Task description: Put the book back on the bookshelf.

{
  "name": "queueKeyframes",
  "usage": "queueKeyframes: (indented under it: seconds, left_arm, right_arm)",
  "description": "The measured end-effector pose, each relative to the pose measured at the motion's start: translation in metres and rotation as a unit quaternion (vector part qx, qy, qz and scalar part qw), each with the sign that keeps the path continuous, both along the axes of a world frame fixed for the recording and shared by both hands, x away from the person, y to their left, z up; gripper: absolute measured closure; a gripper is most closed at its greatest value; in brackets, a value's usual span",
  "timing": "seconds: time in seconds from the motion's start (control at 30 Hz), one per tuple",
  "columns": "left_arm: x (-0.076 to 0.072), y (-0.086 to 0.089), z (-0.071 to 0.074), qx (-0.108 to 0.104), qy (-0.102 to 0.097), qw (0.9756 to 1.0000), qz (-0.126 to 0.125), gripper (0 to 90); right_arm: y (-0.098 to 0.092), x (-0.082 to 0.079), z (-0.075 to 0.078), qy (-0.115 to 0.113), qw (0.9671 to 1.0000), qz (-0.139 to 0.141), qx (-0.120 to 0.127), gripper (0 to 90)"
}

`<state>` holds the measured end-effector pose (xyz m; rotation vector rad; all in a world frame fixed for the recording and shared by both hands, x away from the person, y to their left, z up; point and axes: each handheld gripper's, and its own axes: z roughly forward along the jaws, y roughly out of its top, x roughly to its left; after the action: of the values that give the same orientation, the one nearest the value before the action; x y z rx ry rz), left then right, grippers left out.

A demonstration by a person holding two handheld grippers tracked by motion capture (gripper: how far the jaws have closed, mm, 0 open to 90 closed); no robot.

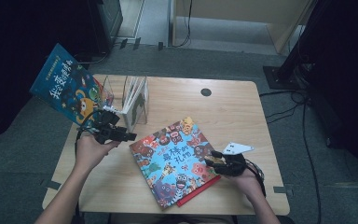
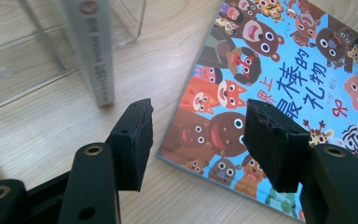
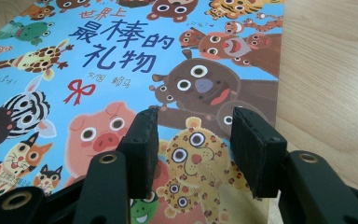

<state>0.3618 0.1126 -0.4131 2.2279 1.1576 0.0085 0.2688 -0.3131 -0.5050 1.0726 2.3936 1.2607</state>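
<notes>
Black pads of the right gripper (image 3: 193,154) are standing apart over the book (image 1: 173,161), nothing pinched, at its 3 o'clock edge. Left gripper (image 2: 198,140) is gaping too, hovering off the book's 9 o'clock corner. Book is lying flat mid-table (image 1: 228,107), clear rack (image 1: 121,95) at 11 o'clock.

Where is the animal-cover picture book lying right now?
In the high view the picture book lies flat at the table's centre-front, between the left gripper and right gripper, near the clear book stand.
</notes>
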Motion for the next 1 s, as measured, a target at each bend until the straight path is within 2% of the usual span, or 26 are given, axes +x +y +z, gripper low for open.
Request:
queueKeyframes:
  seconds: [0.3, 0.4, 0.43, 0.5, 0.6, 0.73, 0.9, 1.0]
  left_arm:
    - [-0.006, -0.018, -0.018, -0.008, -0.008, 0.9999, -0.013, 44.0]
    - [-0.007, -0.025, -0.023, 0.006, -0.011, 0.9996, -0.023, 44.0]
    - [-0.009, -0.028, -0.025, 0.003, -0.016, 0.9995, -0.027, 44.2]
    - [-0.01, -0.033, -0.029, -0.006, -0.011, 0.9995, -0.03, 44.6]
    - [-0.011, -0.04, -0.036, -0.001, -0.016, 0.9992, -0.036, 45.2]
    - [-0.01, -0.047, -0.044, 0.007, -0.006, 0.9987, -0.049, 45.4]
    - [-0.006, -0.05, -0.05, 0.0, -0.006, 0.9989, -0.047, 46.1]
    - [-0.005, -0.051, -0.053, 0.003, -0.005, 0.9987, -0.05, 45.9]
  right_arm:
    - [-0.005, -0.005, 0.0, 0.003, 0.9999, -0.011, 0.004, 51.9]
    - [-0.007, -0.008, 0.0, 0.004, 0.9999, -0.014, 0.004, 51.9]
    - [-0.007, -0.009, 0.0, 0.004, 0.9999, -0.015, 0.003, 52.0]
    - [-0.008, -0.011, 0.0, 0.003, 0.9998, -0.017, 0.003, 52.1]
    - [-0.01, -0.013, 0.0, 0.004, 0.9998, -0.02, 0.003, 52.8]
    - [-0.014, -0.017, 0.0, 0.003, 0.9997, -0.024, 0.006, 54.5]
    - [-0.018, -0.024, 0.0, 0.006, 0.9994, -0.035, 0.006, 56.9]
    - [-0.02, -0.028, 0.0, 0.007, 0.9992, -0.039, 0.006, 58.8]
